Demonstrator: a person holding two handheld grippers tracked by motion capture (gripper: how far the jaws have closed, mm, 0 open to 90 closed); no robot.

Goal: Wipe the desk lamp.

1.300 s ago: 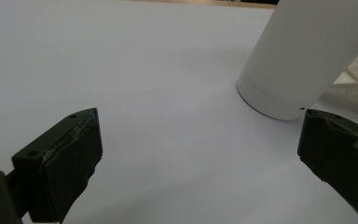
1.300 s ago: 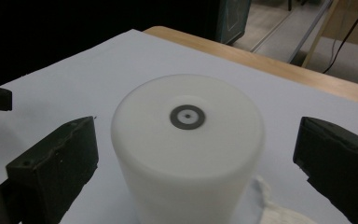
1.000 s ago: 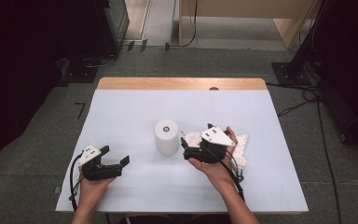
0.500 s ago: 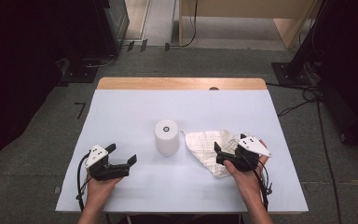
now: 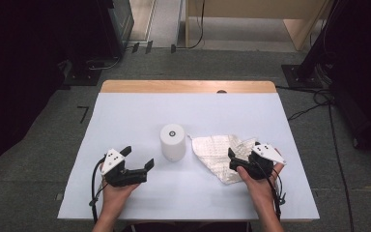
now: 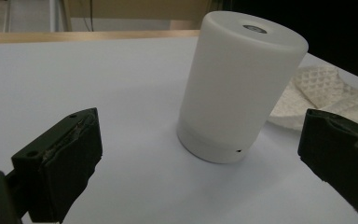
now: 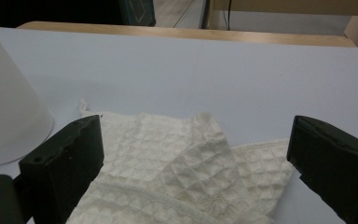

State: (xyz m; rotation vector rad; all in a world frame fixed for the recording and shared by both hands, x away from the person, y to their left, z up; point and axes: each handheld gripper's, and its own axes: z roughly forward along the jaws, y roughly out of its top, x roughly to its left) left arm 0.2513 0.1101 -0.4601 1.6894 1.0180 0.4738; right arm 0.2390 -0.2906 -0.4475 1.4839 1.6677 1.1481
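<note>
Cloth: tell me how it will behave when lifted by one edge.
The cloth already lies rumpled and folded over itself, so it will probably droop limply. Its waffle weave looks thin, so likely light. That texture should give the jaws grip rather than slip.

At lower left of the high view, the left gripper (image 5: pixel 137 160) is black with a white plate and black cable; the right gripper (image 5: pixel 234 161), lower right, matches it.

The cylinder (image 5: pixel 172 142) stands just ahead of the left gripper (image 5: pixel 137 161). The cloth (image 5: pixel 217 153) lies under the right gripper (image 5: pixel 233 159), right of the cylinder.
</note>
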